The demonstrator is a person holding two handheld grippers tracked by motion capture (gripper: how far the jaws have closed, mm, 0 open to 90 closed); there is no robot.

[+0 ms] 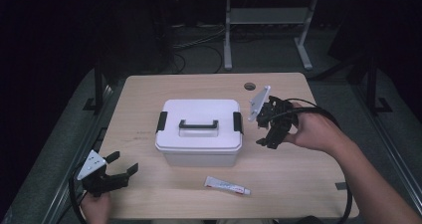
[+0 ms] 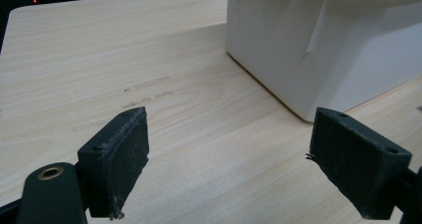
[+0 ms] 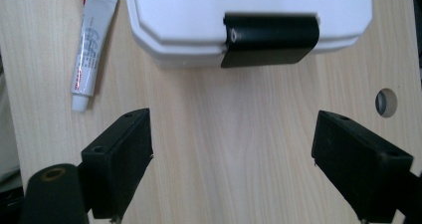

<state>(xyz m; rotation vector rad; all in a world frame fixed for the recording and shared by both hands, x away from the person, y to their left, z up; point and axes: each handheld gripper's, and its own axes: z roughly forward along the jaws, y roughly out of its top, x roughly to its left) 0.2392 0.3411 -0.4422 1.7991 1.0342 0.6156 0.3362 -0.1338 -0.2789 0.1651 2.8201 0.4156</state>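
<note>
Facing the black latch (image 3: 270, 39) on the box's right end, jaws spread wide and empty on the right gripper (image 3: 231, 169), near the tabletop's right edge. Best squared to that latch, then eased in level, one jaw under its lower lip. Left gripper (image 2: 229, 171) likewise gaping, holding nothing, at the front left corner; worth bracing the white box (image 1: 199, 132) mid-table. Tube (image 1: 227, 186) lying near the front edge, apart.

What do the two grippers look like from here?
Both grippers, left and right, are black, two-jawed, with blocky flat pads, a grey three-cornered plate on top and a black cable trailing. Forearms are bare; no sleeves visible.
</note>
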